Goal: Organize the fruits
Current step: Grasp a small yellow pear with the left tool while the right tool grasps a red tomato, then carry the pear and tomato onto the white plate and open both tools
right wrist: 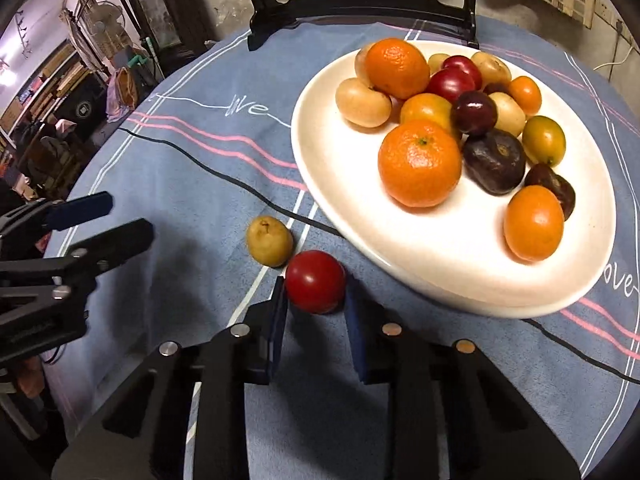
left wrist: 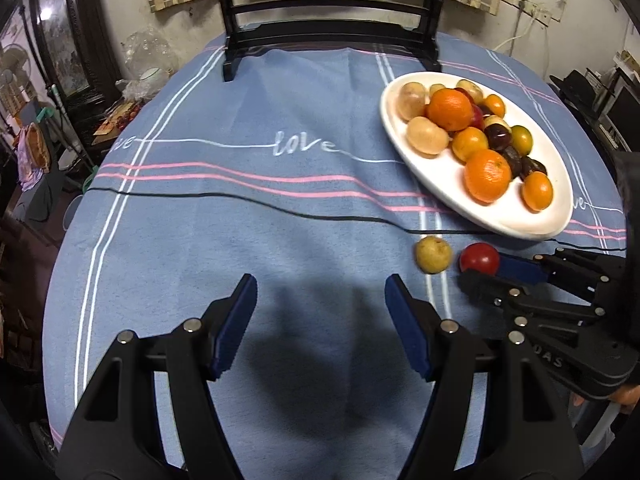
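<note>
A white oval plate (right wrist: 460, 264) (left wrist: 448, 196) holds several fruits: oranges, pale yellow, red and dark ones. On the blue cloth in front of it lie a small yellow fruit (right wrist: 269, 241) (left wrist: 433, 255) and a red fruit (right wrist: 315, 281) (left wrist: 479, 258). My right gripper (right wrist: 316, 292) (left wrist: 486, 270) has its two blue pads on either side of the red fruit, touching or nearly touching it on the cloth. My left gripper (left wrist: 321, 292) (right wrist: 128, 218) is open and empty over bare cloth, left of both loose fruits.
A dark wooden stand (left wrist: 332, 36) rises at the table's far edge behind the plate. The round table's edge (left wrist: 60, 240) drops off at the left toward room clutter. A black line (left wrist: 240, 198) runs across the striped tablecloth.
</note>
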Tool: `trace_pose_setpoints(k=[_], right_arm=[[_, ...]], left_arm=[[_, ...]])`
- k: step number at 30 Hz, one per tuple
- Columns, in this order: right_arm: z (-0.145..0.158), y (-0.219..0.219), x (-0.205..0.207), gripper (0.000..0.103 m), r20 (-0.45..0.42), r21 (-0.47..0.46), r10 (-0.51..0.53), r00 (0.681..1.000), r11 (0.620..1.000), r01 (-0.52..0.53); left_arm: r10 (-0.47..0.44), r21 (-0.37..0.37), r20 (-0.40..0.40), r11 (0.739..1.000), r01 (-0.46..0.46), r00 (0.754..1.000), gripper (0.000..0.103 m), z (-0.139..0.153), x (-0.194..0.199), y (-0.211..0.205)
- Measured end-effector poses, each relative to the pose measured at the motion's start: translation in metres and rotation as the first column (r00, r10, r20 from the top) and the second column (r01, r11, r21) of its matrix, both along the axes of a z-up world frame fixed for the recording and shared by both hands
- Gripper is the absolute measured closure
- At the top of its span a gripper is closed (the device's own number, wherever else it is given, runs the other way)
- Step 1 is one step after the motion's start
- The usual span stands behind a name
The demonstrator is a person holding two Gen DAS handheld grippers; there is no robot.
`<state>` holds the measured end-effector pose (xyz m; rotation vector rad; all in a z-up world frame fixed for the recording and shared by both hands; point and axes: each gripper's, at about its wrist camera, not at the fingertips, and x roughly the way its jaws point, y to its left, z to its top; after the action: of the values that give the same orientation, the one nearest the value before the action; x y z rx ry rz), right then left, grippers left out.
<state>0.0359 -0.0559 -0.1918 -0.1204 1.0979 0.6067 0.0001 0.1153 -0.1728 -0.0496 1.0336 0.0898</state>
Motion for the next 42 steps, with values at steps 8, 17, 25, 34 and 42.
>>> trace_pose_setpoints(k=[8,17,25,34,42], right_arm=[[0.015,-0.046,-0.012,0.075,-0.03,0.046,-0.063,0.998,0.997,0.064],[0.008,-0.062,-0.016,0.075,-0.057,0.054,-0.102,0.993,0.993,0.105],[0.006,-0.06,-0.016,0.075,-0.06,0.052,-0.101,0.993,0.993,0.104],[0.015,-0.064,-0.025,0.075,-0.046,0.06,-0.103,0.994,0.993,0.105],[0.054,-0.073,-0.03,0.075,0.027,0.095,-0.105,0.994,0.99,0.102]], left_arm=[[-0.107,-0.021,-0.003,0.994,0.107,0.994,0.037,-0.014,0.028,-0.051],[-0.139,-0.015,-0.049,0.99,0.138,0.989,0.053,-0.034,0.05,-0.065],[-0.153,-0.014,-0.068,0.988,0.153,0.986,0.075,-0.039,0.049,-0.064],[-0.15,-0.002,-0.042,0.989,0.15,0.988,0.075,-0.018,0.032,-0.066],[-0.172,0.007,0.068,0.985,0.172,0.983,0.075,0.033,0.022,-0.075]])
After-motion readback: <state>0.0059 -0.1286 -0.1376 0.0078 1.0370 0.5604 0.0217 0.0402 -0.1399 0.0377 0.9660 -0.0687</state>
